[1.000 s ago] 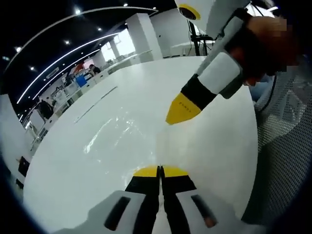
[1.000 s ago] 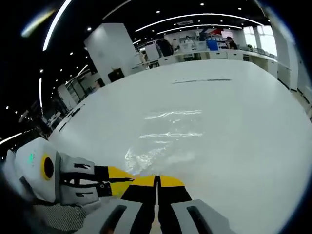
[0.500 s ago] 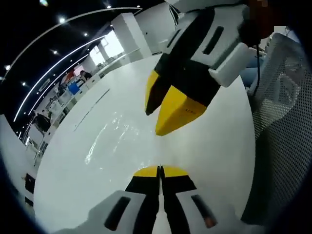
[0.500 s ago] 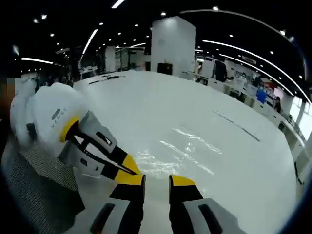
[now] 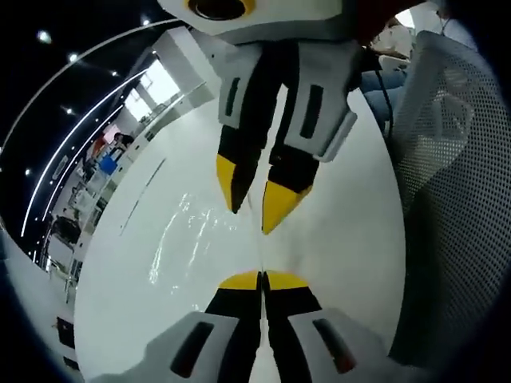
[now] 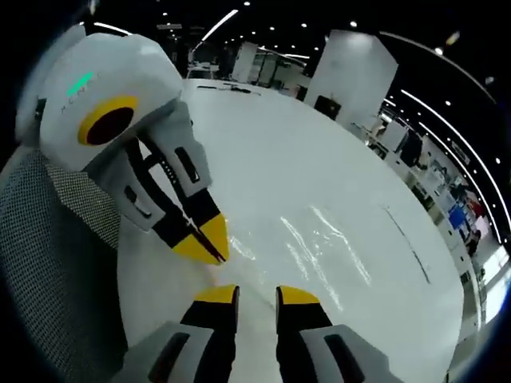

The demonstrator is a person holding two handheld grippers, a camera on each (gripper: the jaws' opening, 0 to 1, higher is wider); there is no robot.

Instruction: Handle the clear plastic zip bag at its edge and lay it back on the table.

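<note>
The clear plastic zip bag (image 5: 185, 243) lies flat on the white counter (image 5: 351, 223), almost see-through, picked out by streaks of glare; in the right gripper view the bag (image 6: 323, 243) shows as bright lines just beyond the yellow tips. The left tool (image 5: 261, 278) sits at the bag's near edge with its jaws pressed tight together; whether a bit of film is pinched between them cannot be told. From the other side the left tool (image 6: 209, 243) comes in as a white body with black-and-yellow jaws drawn to a closed point, low over the counter. The right tool (image 6: 257, 294) has its two yellow tips parted with a clear gap, holding nothing, counter showing between them. In the left gripper view the right tool (image 5: 254, 201) hangs down from above, tips apart, pointing at the counter just beside the bag's edge, close to the left tool's tips. A mesh chair back (image 5: 455, 183) stands at the counter's side. Far behind, desks and ceiling light strips (image 5: 72, 104) line a dark hall.
</note>
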